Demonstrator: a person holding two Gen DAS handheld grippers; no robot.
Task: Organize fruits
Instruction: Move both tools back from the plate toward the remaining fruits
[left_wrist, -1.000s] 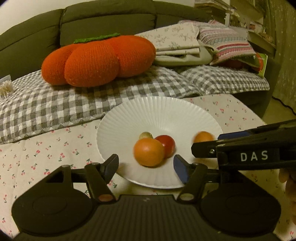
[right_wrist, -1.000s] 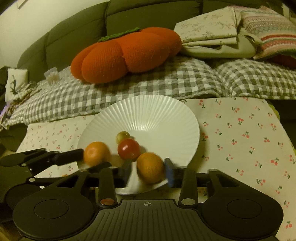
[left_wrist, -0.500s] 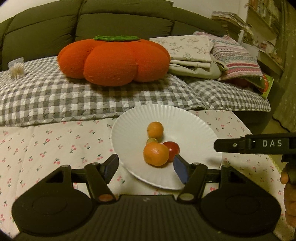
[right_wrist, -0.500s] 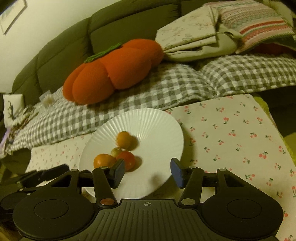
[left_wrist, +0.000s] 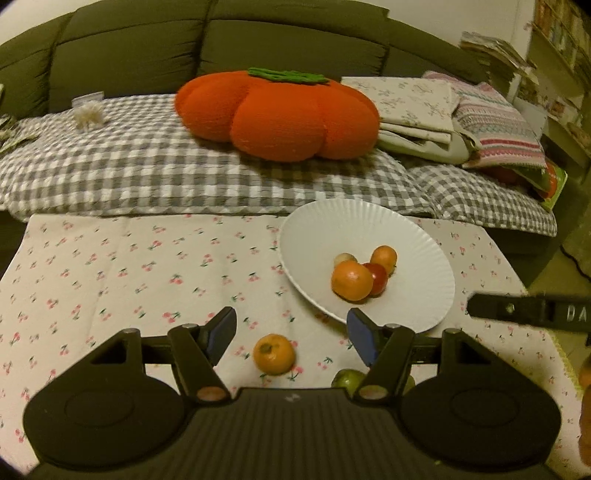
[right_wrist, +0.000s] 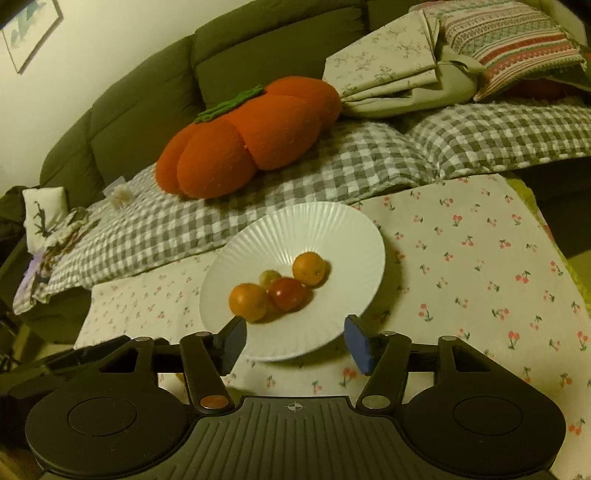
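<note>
A white ribbed plate (left_wrist: 413, 236) (right_wrist: 325, 225) on the cherry-print cloth holds two oranges (left_wrist: 351, 280) (right_wrist: 310, 268), a red tomato (left_wrist: 377, 277) (right_wrist: 287, 293) and a small pale fruit (left_wrist: 344, 258) (right_wrist: 269, 276). Another orange (left_wrist: 274, 353) lies on the cloth just below my left gripper (left_wrist: 291, 334), which is open and empty. A green fruit (left_wrist: 349, 380) peeks out behind its right finger. My right gripper (right_wrist: 295, 343) hangs over the plate's near rim, its jaws opening with nothing between them; it also shows as a black bar (left_wrist: 524, 308) in the left wrist view.
A grey checked blanket (left_wrist: 147, 177) covers the sofa behind the table, with a big orange pumpkin cushion (left_wrist: 277, 114) (right_wrist: 251, 136) and folded linens (left_wrist: 417, 107) on it. The cloth (left_wrist: 110, 273) stretches left of the plate. The table edge drops off at the right (right_wrist: 554, 236).
The right gripper let go of an orange onto the plate, opened wider and drew back. The left gripper pulled back and left, bringing a loose orange and a green fruit into view.
</note>
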